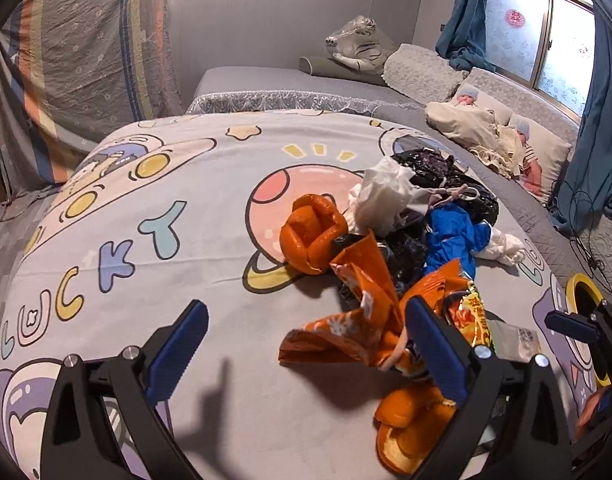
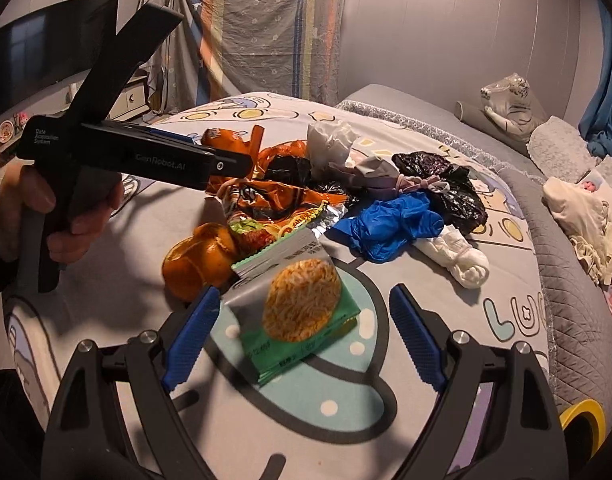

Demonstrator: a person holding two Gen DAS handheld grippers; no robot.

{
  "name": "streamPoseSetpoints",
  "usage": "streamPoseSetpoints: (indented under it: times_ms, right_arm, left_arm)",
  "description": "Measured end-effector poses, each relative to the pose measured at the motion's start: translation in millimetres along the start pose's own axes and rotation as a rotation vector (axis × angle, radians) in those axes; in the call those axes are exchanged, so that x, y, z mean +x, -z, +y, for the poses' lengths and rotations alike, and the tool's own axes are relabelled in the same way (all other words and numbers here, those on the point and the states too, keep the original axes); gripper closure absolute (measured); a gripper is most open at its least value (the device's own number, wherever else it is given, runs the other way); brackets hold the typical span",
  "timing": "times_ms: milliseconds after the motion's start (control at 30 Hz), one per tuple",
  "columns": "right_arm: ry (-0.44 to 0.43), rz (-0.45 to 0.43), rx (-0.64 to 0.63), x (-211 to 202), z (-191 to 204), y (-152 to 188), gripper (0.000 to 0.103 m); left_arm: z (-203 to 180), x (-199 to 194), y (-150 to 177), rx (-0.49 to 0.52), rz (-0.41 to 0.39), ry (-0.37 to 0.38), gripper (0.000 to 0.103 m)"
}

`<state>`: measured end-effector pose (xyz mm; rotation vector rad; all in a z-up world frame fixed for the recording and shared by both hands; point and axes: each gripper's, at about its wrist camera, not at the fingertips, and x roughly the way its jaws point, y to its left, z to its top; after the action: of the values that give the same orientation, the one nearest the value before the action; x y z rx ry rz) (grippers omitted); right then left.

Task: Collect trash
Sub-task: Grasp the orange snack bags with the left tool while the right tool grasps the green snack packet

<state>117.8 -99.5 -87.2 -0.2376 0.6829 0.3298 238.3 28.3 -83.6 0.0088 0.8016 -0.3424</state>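
Green noodle packet (image 2: 301, 320) lies between the right tool's (image 2: 306, 336) spread fingers.

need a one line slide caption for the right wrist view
Open right tool poised over a green noodle packet at the near edge of a trash pile on a cartoon-print bedsheet.

Two low wrist views close over the bedspread (image 1: 145, 240), from opposing sides, sharing the trash pile (image 2: 306, 200).

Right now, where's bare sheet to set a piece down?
Free: the "LUCKY" lettering patch left of the orange peel, and sheet near the left hand-held gripper. Crowded: the pile from orange wrapper across blue glove to black bag.
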Motion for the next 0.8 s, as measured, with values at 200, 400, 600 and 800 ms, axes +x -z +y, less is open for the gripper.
streamPoseSetpoints:
  times_ms: [200, 400, 600, 800]
  right_arm:
    - [-0.051, 0.053, 0.054, 19, -11, -4, 0.032]
    - [-0.068, 0.085, 0.108, 26, -22, -4, 0.054]
    - [-0.070, 0.097, 0.122, 29, -25, -3, 0.075]
    - [-0.054, 0.061, 0.139, 22, -27, -5, 0.090]
  left_arm:
    - [9, 11, -3, -0.038, 0.031, 0.045, 0.029]
    - [14, 11, -1, -0.076, 0.056, 0.130, 0.050]
    - [17, 8, 2, -0.098, 0.068, 0.142, 0.064]
    - [19, -1, 4, -0.095, 0.037, 0.099, 0.070]
